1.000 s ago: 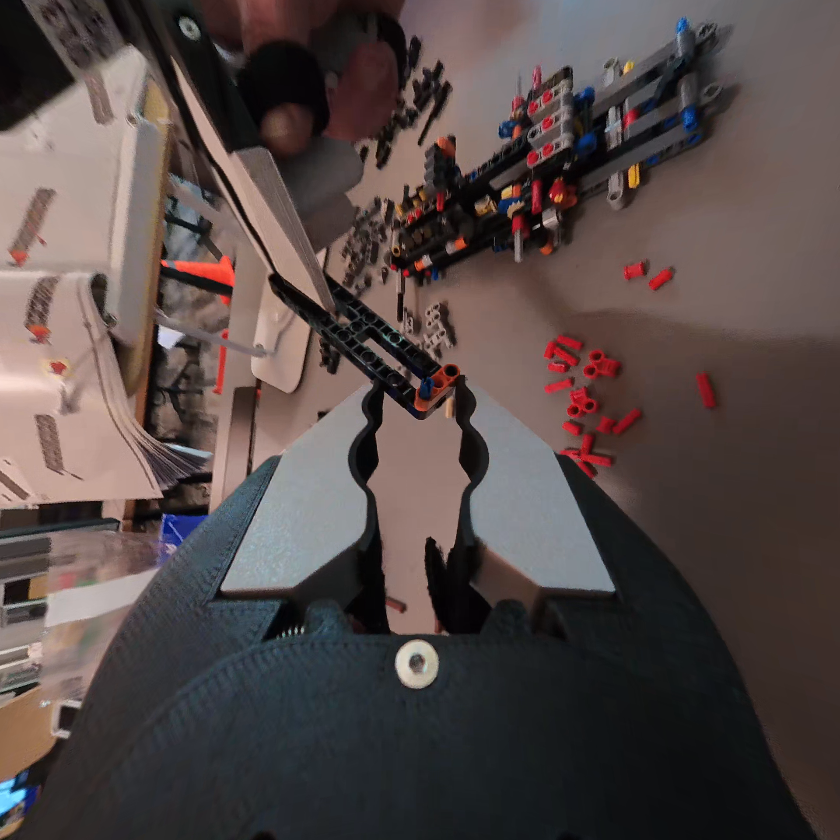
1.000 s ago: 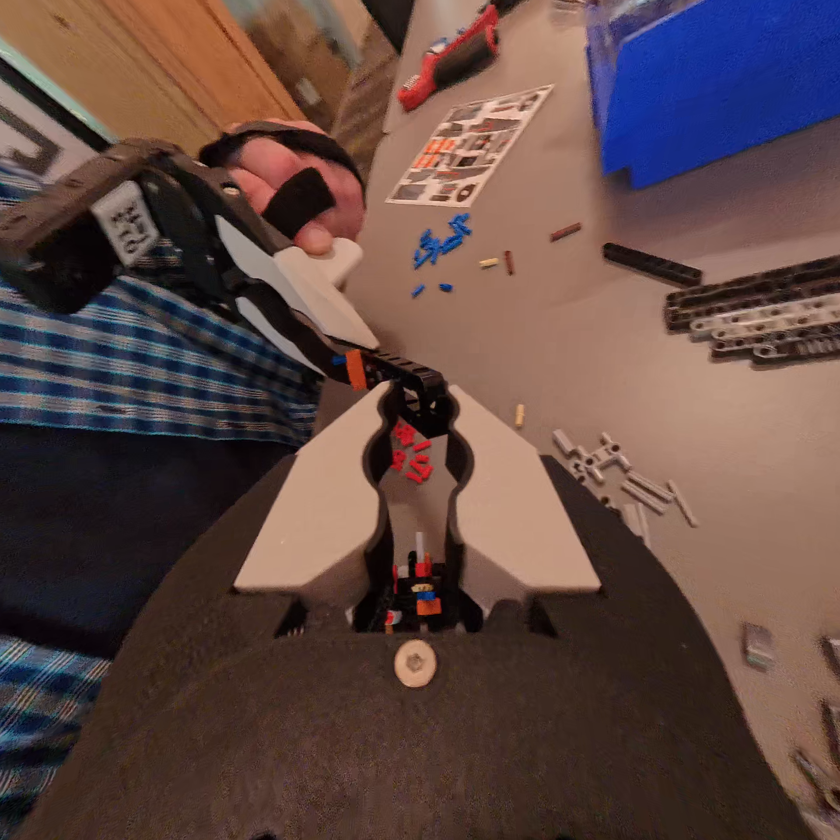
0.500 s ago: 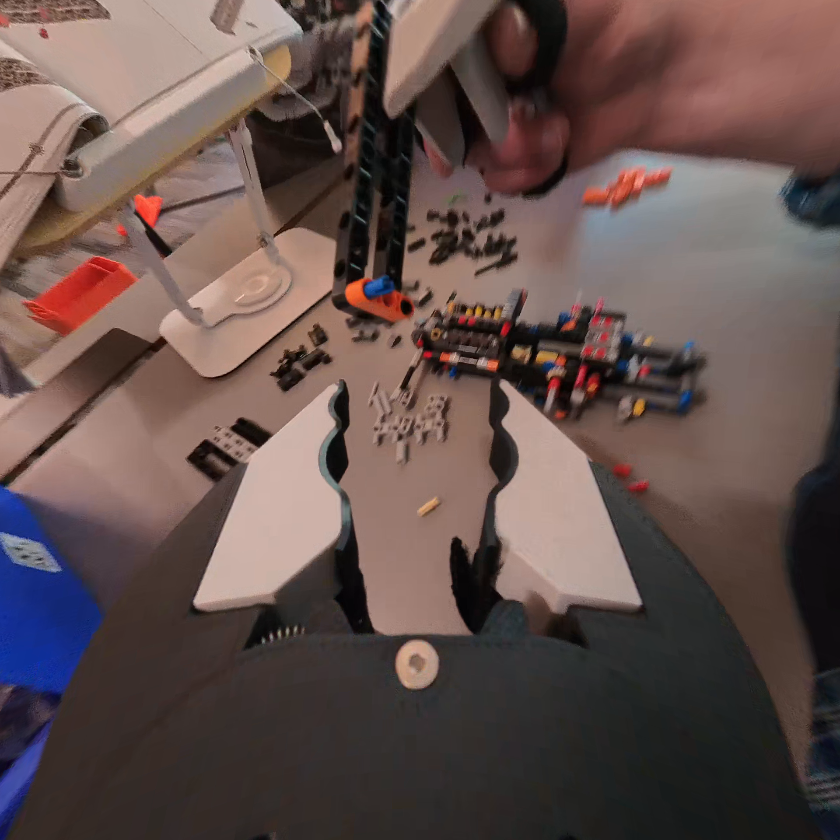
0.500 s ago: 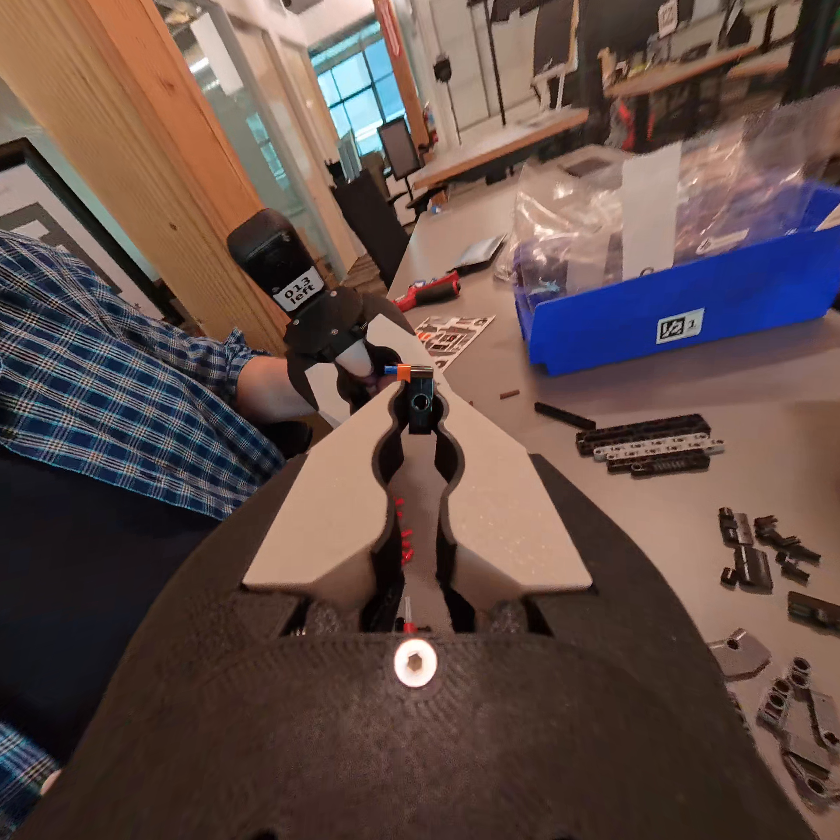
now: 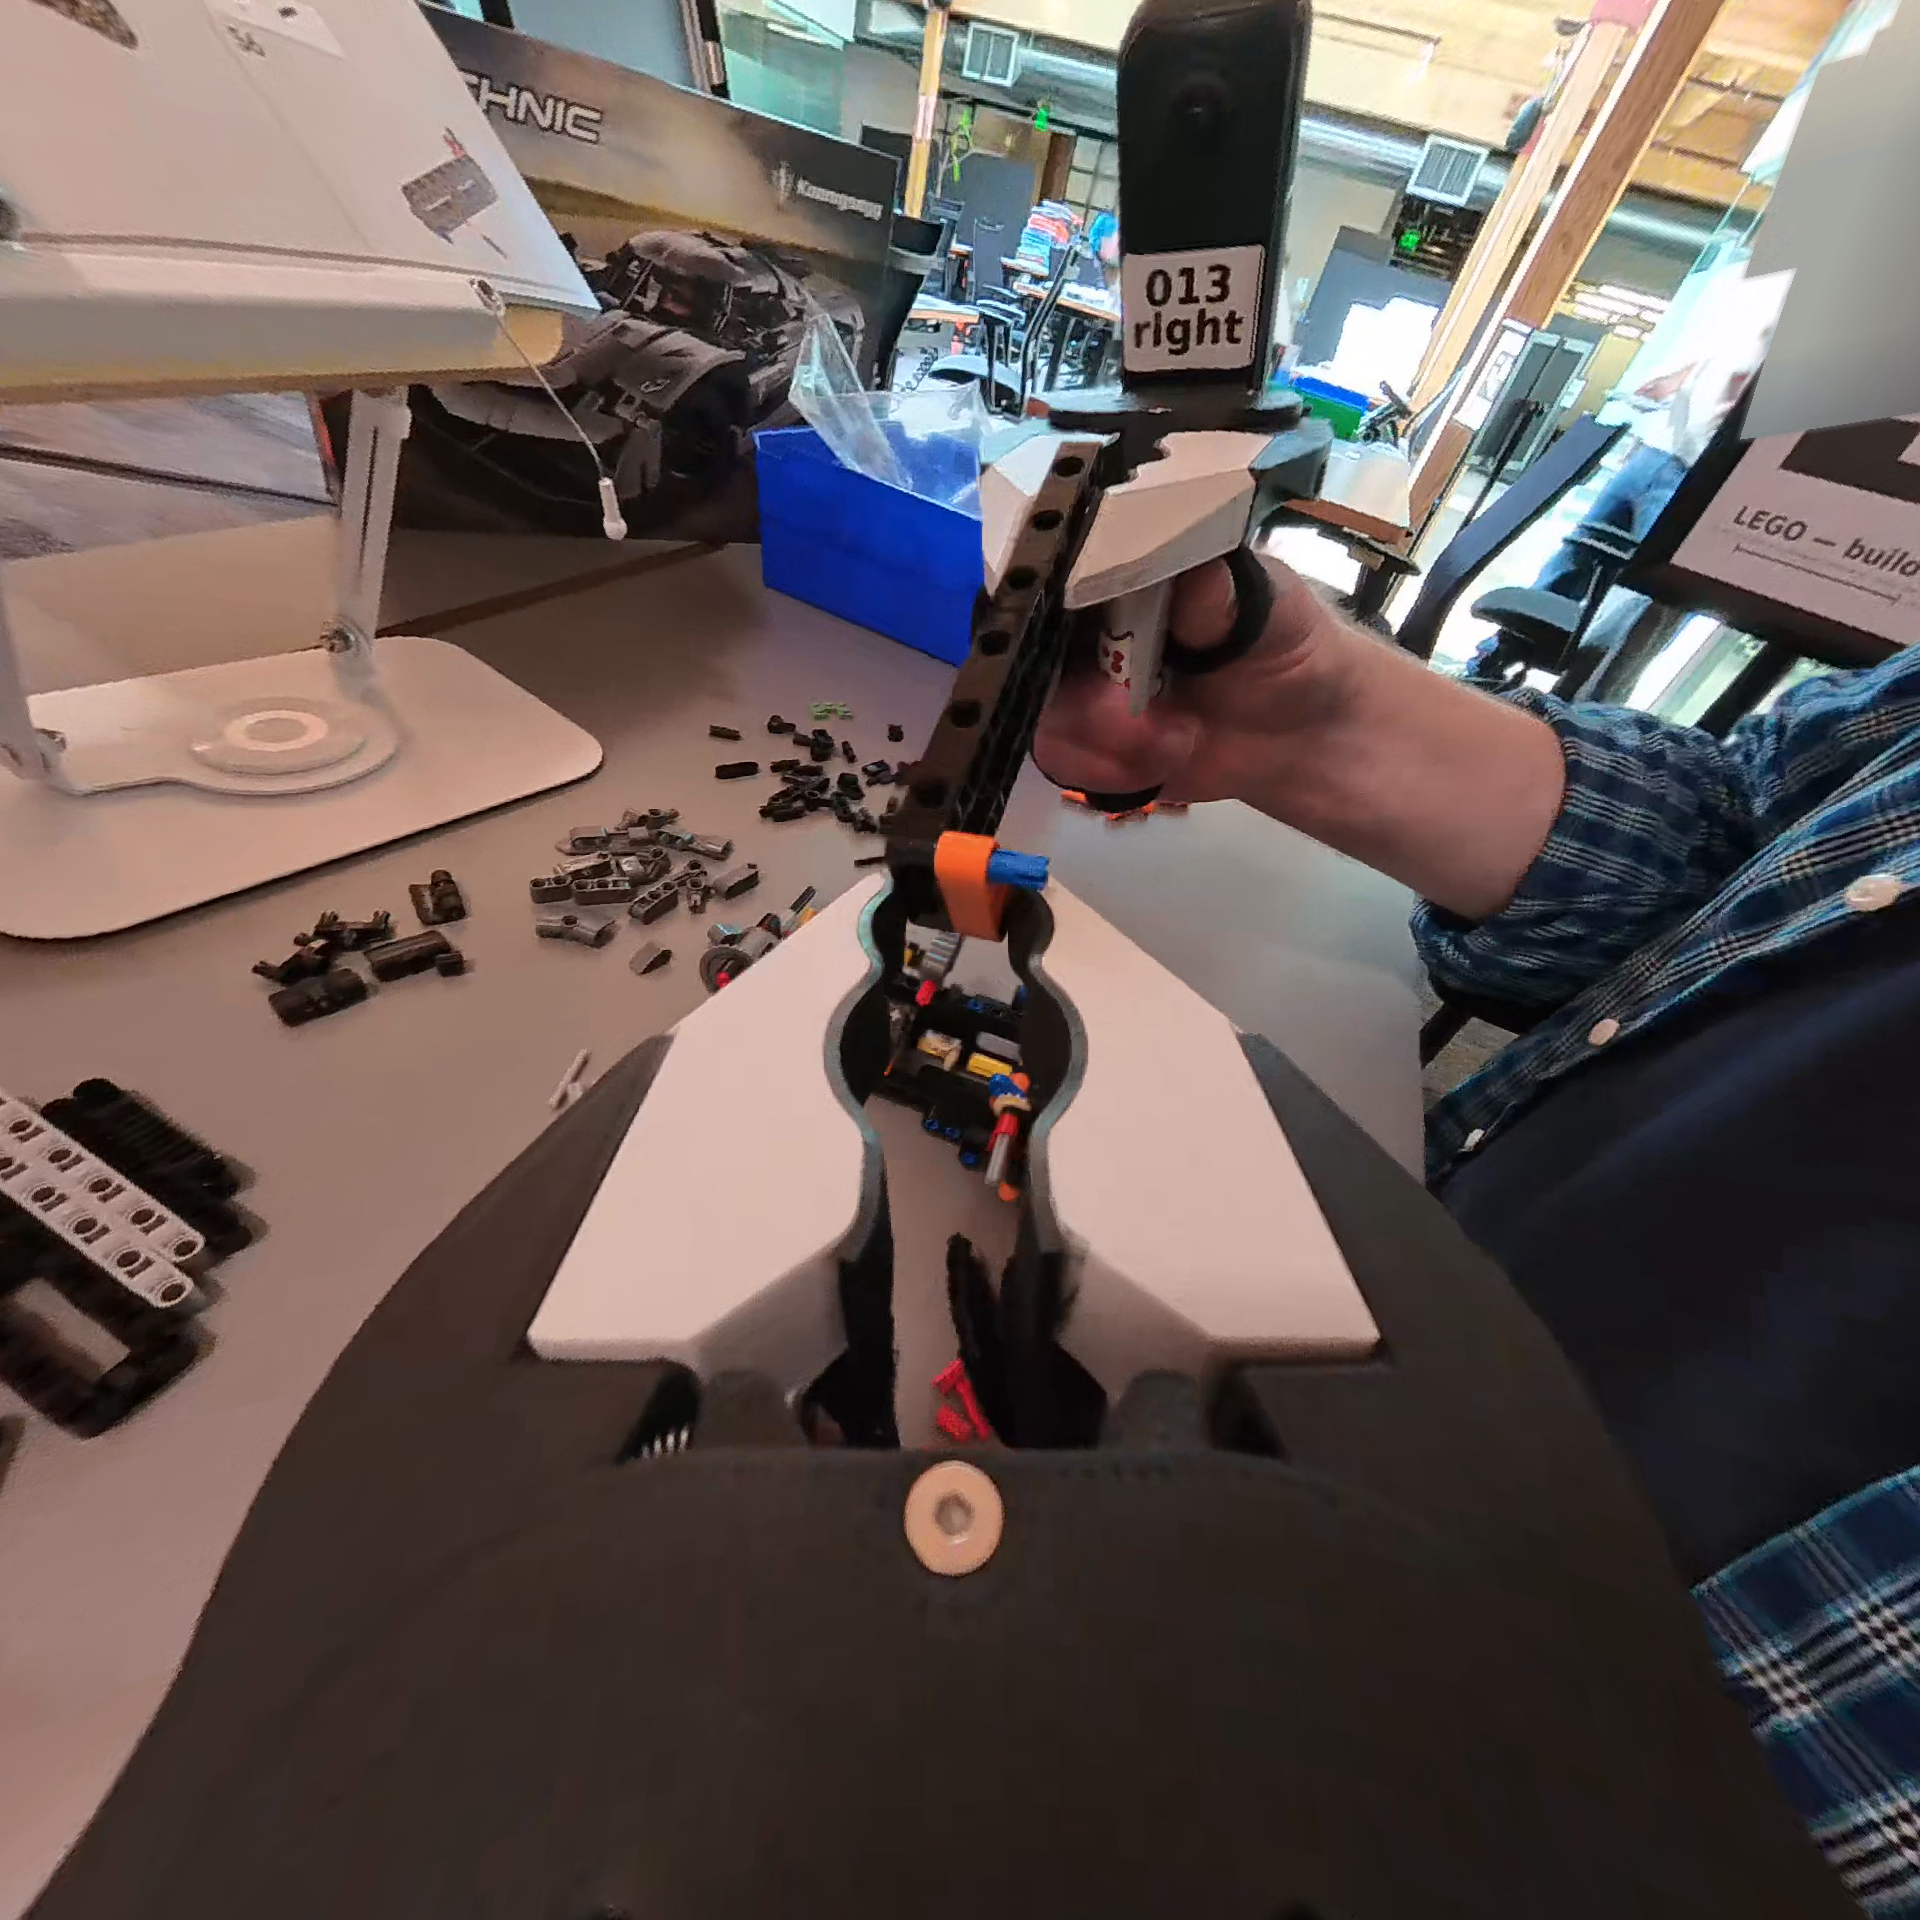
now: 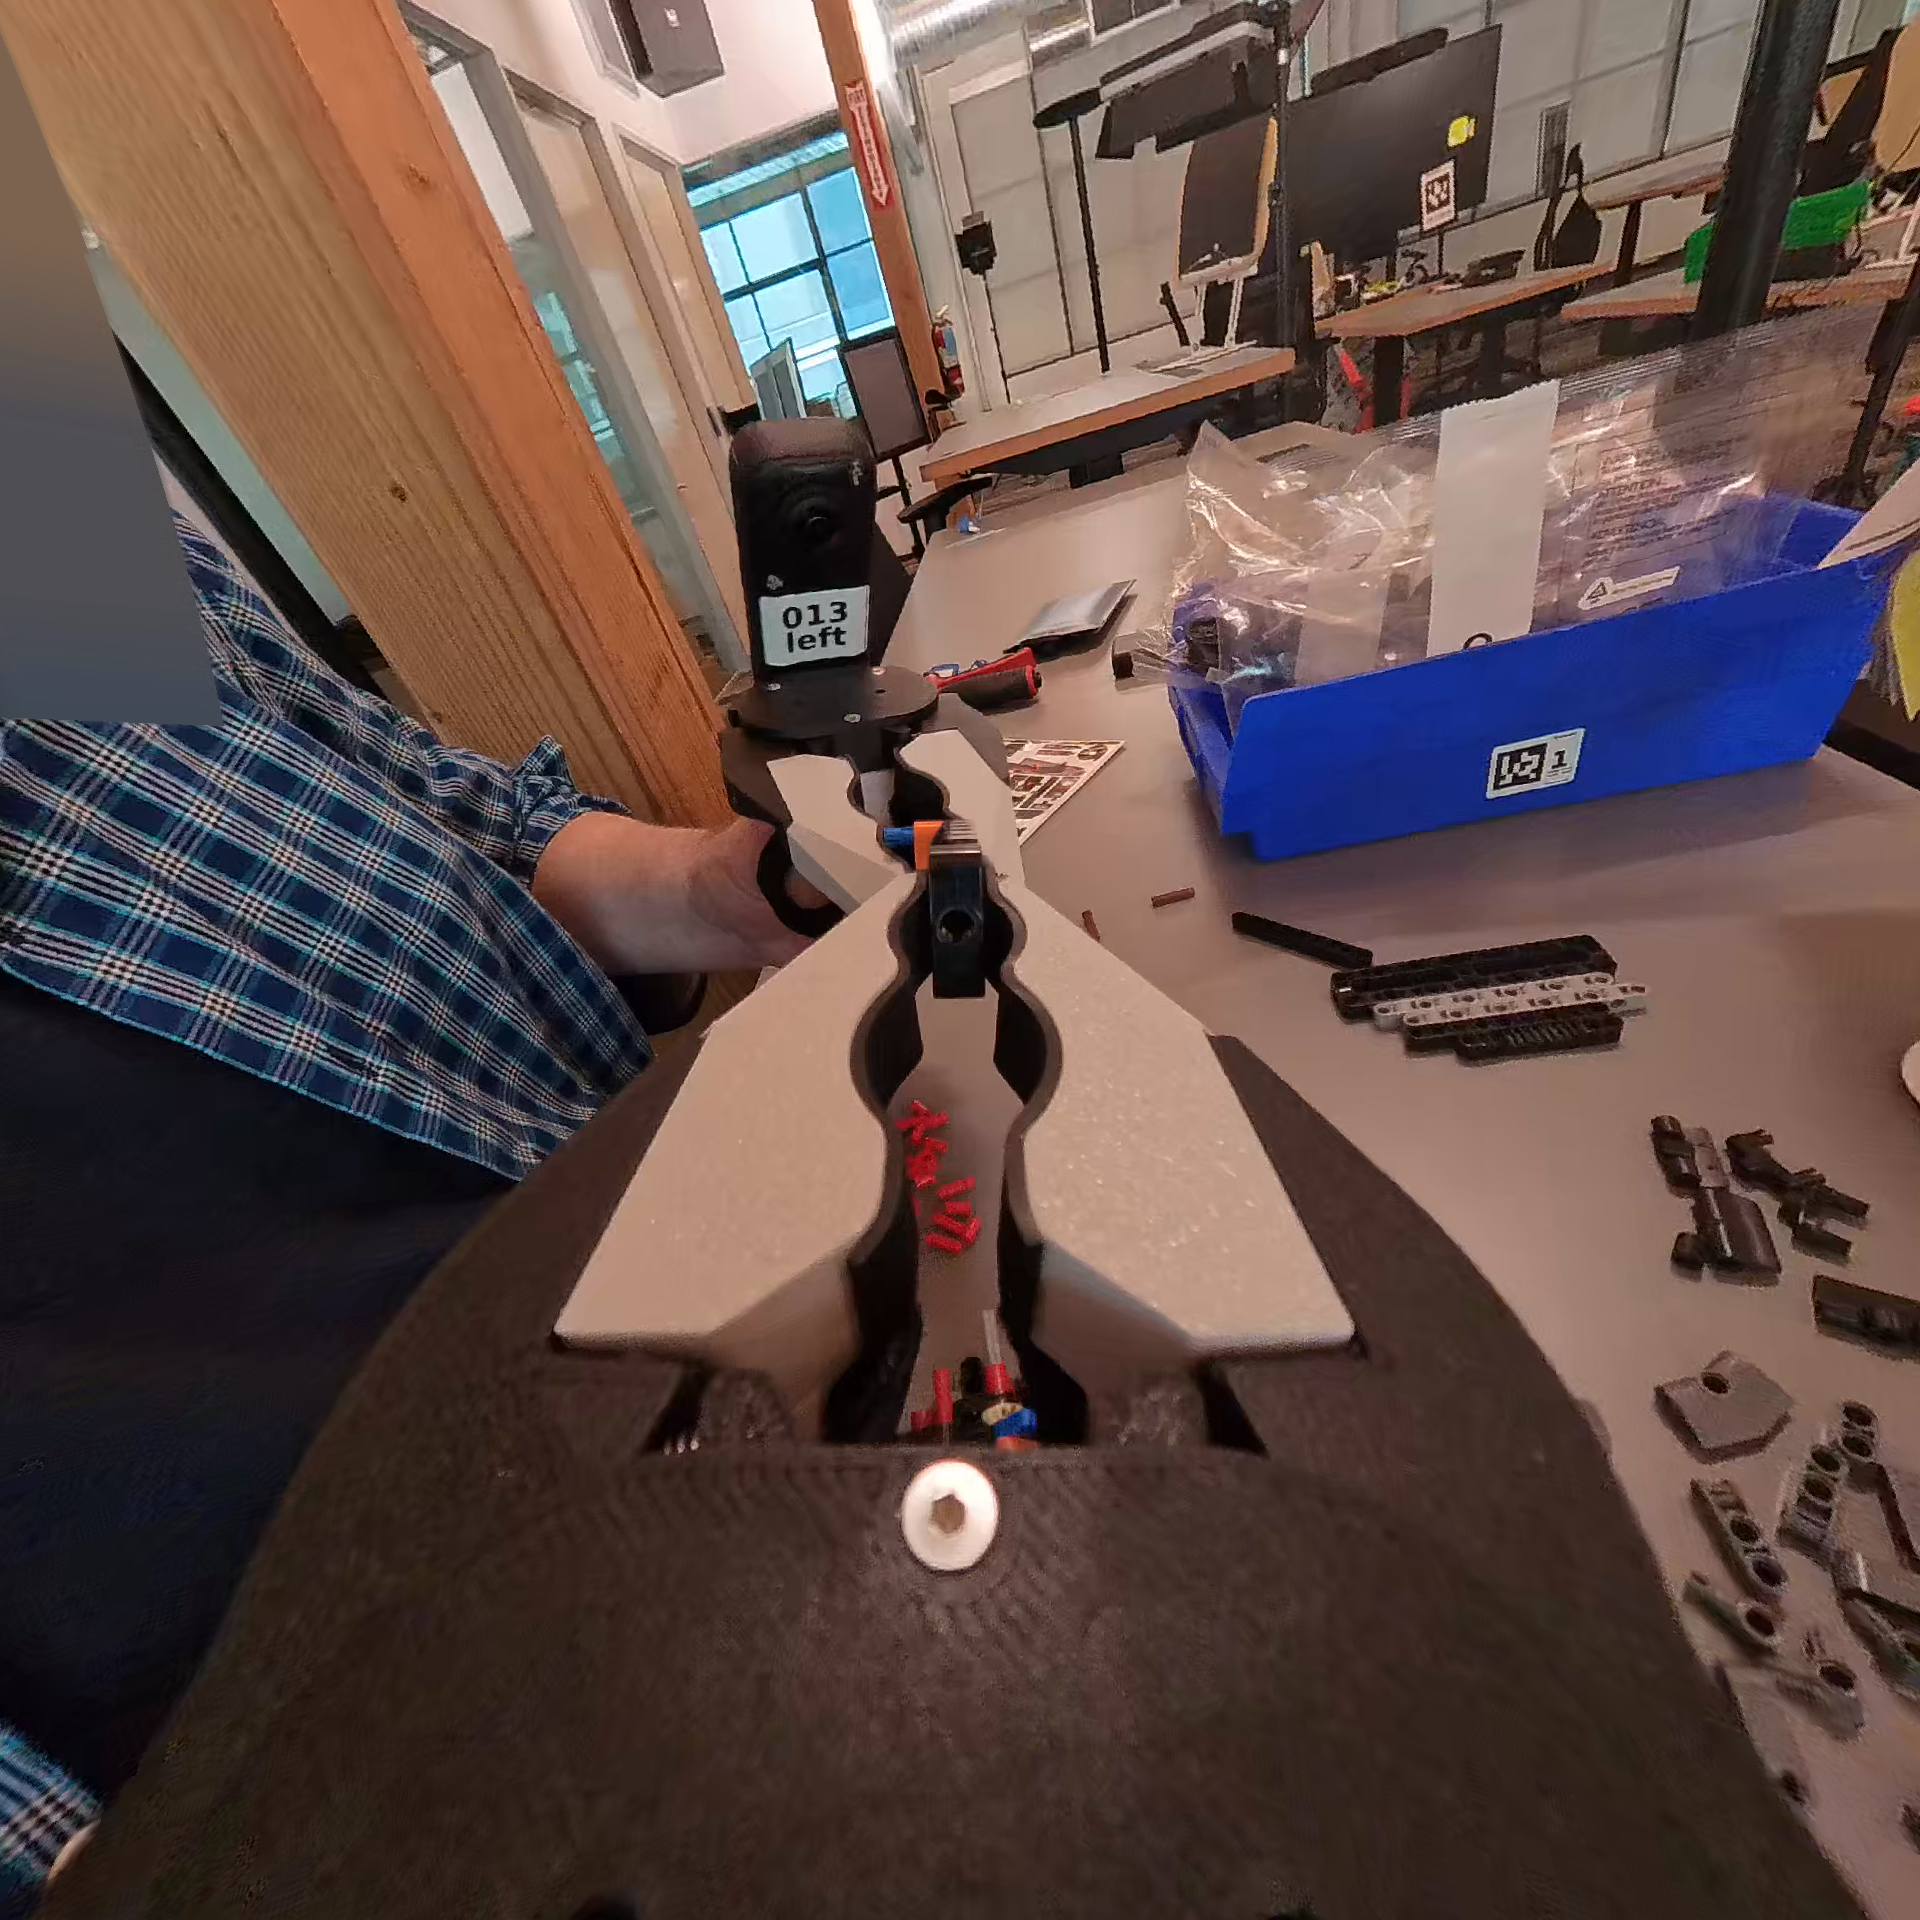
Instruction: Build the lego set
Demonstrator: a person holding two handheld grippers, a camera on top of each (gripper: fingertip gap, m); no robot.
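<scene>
A long black Technic beam [image 5: 1013,644] carries an orange connector [image 5: 968,885] with a blue pin at its lower end. My right gripper [image 6: 954,896] is shut on the beam [image 6: 956,925], which it sees end-on. It also shows in the left wrist view [image 5: 1132,520], held up by a hand. My left gripper [image 5: 961,912] is closed around the orange connector end, above the table. It also shows in the right wrist view [image 6: 899,831]. The partly built chassis [image 5: 956,1049] lies on the table below, mostly hidden by the fingers.
An instruction booklet rests on a white stand [image 5: 260,727] at the left. A blue bin [image 6: 1507,748] holds plastic bags. Black and grey beams [image 6: 1486,997], small dark parts [image 5: 623,894] and red pins [image 6: 940,1184] lie on the grey table. A plaid sleeve [image 5: 1662,831] is at the right. The gap from one gripper's tips to the other's is roughly 5 cm.
My left gripper was open and apart from the beam; it has moved in and closed on the orange connector end. My right gripper has kept hold of the beam.
</scene>
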